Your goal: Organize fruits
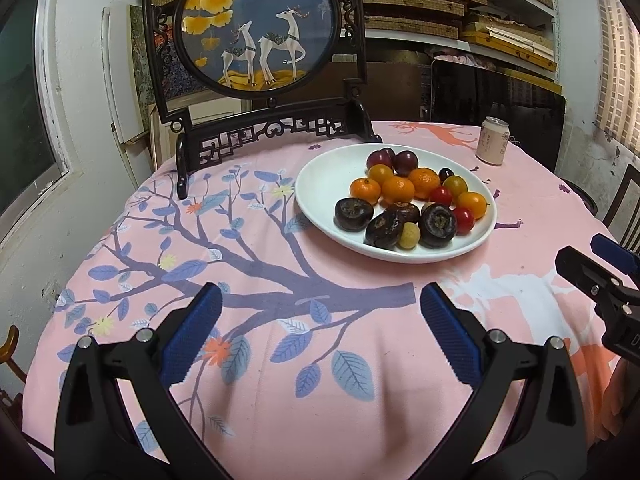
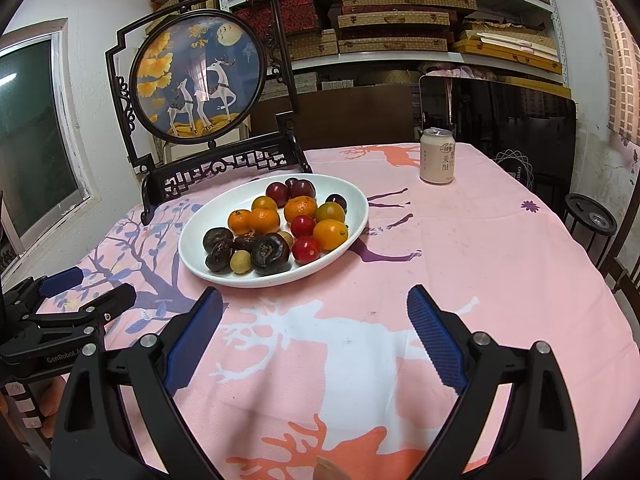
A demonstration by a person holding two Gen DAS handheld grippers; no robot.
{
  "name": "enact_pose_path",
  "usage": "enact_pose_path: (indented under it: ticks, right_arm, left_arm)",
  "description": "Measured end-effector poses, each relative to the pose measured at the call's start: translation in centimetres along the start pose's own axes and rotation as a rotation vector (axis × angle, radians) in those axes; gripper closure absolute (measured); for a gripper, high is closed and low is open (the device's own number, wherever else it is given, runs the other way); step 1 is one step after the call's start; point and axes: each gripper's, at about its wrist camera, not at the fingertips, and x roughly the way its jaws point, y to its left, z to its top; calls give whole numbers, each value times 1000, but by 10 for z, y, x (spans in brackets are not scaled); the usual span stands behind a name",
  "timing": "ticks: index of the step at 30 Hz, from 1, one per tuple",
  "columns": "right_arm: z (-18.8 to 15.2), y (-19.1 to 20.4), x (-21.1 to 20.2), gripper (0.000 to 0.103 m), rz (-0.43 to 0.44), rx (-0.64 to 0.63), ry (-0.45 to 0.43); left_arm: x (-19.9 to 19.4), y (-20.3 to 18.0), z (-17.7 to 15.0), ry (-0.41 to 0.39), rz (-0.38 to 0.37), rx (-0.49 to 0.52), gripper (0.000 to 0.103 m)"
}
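Observation:
A white oval plate (image 1: 324,176) (image 2: 200,236) sits on the pink tablecloth, holding mixed fruit: orange tangerines (image 1: 398,190) (image 2: 265,220), dark water chestnuts (image 1: 354,214) (image 2: 270,253), red cherry tomatoes (image 1: 463,219) (image 2: 306,249), purple plums (image 1: 406,162) (image 2: 302,189) and a small yellow fruit (image 1: 409,237) (image 2: 240,262). My left gripper (image 1: 320,312) is open and empty, low over the cloth in front of the plate. My right gripper (image 2: 316,304) is open and empty, just in front of the plate's near rim. Each gripper shows in the other's view, the right one (image 1: 596,268) and the left one (image 2: 80,292).
A dark carved wooden stand with a round deer picture (image 1: 256,24) (image 2: 200,76) stands behind the plate. A drink can (image 1: 493,141) (image 2: 437,156) stands at the table's far right. Shelves of boxes and a dark panel (image 2: 500,120) lie beyond the table edge.

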Motion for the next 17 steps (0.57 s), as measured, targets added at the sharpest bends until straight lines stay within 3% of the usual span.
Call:
enact_pose_path:
  ticks: [5, 17]
  right_arm:
    - [0, 0, 0, 10, -1, 0, 0]
    - [0, 0, 0, 10, -1, 0, 0]
  left_arm:
    - [-6, -4, -2, -28, 27, 23, 2]
    - [-2, -5, -1, -4, 0, 21, 2]
